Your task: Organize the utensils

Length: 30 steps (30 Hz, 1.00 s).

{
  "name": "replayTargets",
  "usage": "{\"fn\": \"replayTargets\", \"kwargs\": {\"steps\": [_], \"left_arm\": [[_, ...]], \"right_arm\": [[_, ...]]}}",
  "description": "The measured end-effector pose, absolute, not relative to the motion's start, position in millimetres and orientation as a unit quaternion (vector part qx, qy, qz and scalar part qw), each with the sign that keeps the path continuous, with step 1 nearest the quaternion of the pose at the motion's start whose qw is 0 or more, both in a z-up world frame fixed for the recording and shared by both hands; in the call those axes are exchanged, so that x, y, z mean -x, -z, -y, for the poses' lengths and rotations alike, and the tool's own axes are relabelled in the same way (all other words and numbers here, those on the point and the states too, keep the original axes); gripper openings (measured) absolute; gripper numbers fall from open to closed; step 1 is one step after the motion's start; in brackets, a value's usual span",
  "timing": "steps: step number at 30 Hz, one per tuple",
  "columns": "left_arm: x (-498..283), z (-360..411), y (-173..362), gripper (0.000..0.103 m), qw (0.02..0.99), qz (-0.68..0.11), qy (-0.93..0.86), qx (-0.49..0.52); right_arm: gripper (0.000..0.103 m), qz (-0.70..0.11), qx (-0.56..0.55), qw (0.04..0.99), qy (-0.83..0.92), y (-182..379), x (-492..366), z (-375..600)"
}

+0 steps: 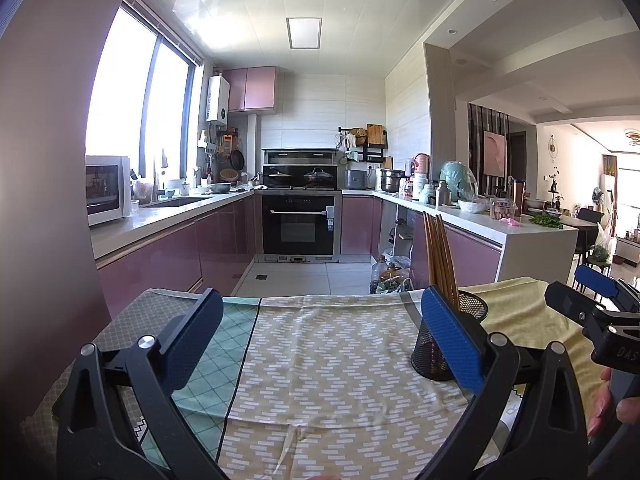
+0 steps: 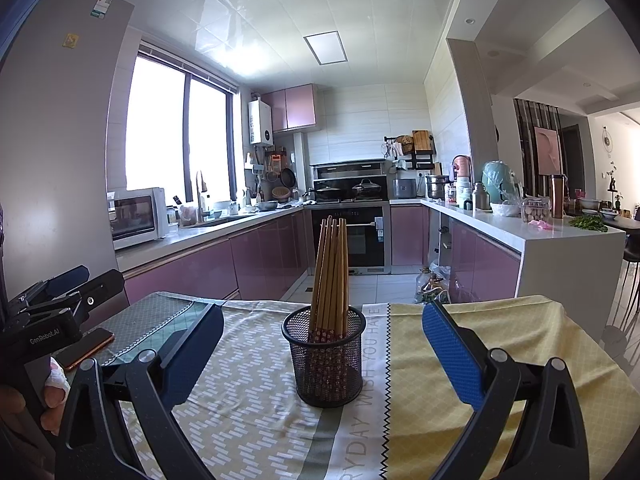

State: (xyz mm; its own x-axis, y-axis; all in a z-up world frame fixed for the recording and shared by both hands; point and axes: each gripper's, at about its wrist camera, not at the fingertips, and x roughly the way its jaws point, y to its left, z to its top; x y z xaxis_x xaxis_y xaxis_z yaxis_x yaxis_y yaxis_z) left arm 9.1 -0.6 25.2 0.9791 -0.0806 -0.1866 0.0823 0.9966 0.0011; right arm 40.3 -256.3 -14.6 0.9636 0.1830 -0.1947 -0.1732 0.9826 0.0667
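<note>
Here the right gripper [image 2: 322, 344] stood wide open and empty, its jaws framing the mesh holder [image 2: 324, 356] on the tablecloth [image 2: 500, 344]; the chopsticks [image 2: 330, 272] stood bundled upright inside. Judging by that, any approach should run level and slow, sparing the light cup. The left gripper [image 1: 322, 324], likewise open, hovered level beside it.
</note>
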Motion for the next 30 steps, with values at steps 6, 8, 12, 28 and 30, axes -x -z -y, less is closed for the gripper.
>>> {"fn": "replayTargets", "kwargs": {"steps": [6,8,12,28,30], "left_arm": [[-8.6,1.3,-25.1,0.098,0.995,-0.094,0.041,-0.004],[-8.5,1.6,-25.0,0.097,0.995,-0.094,0.041,-0.004],[-9.3,1.0,-25.2,0.098,0.995,-0.094,0.042,-0.005],[-8.7,2.0,-25.3,0.098,0.995,-0.093,0.041,-0.006],[-9.1,1.1,-25.5,0.098,0.995,-0.093,0.041,-0.006]], "right_arm": [[0.096,-0.100,-0.026,0.991,-0.090,14.7,-40.4,256.2],[0.096,-0.100,-0.025,0.991,-0.089,14.7,-40.0,256.7],[0.096,-0.100,-0.025,0.991,-0.089,15.0,-40.6,256.2],[0.096,-0.102,-0.027,0.990,-0.089,17.6,-40.4,254.1],[0.096,-0.101,-0.028,0.990,-0.090,17.3,-39.8,255.3]]}}
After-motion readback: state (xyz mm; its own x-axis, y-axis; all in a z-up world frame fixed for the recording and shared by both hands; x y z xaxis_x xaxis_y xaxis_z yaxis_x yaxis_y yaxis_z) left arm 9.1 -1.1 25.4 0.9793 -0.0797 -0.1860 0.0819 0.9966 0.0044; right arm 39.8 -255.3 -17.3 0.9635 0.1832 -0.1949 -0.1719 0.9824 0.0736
